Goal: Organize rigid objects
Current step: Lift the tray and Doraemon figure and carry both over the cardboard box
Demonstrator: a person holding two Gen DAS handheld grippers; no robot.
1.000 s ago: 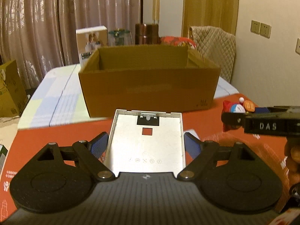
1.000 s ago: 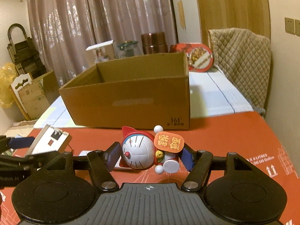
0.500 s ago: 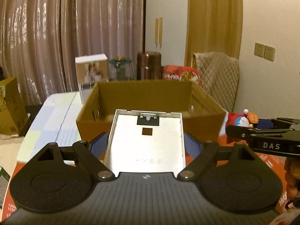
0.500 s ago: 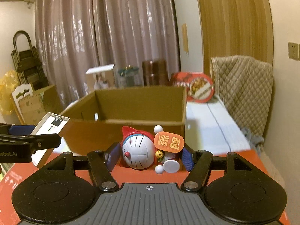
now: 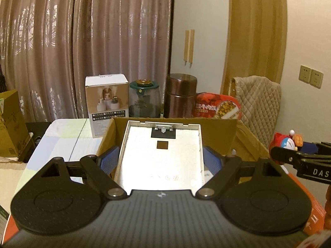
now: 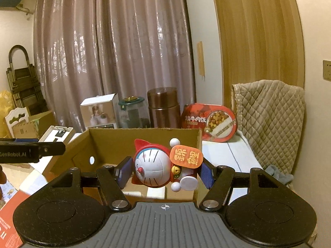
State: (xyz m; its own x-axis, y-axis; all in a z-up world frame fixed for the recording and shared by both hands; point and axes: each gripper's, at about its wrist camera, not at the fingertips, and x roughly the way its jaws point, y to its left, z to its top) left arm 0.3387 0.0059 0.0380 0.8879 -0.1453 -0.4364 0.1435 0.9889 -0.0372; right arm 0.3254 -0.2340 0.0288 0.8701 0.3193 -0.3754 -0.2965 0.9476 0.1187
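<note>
Left wrist view: the open cardboard box lies ahead on the table, past both tools. The left tool is clamped on a flat white tray, held over the box's near left wall. The right tool is clamped on a cat figurine, above the box's near right. Risk, judged: the round figurine could roll out of the pads, or the tray's far edge could catch the wall.
</note>
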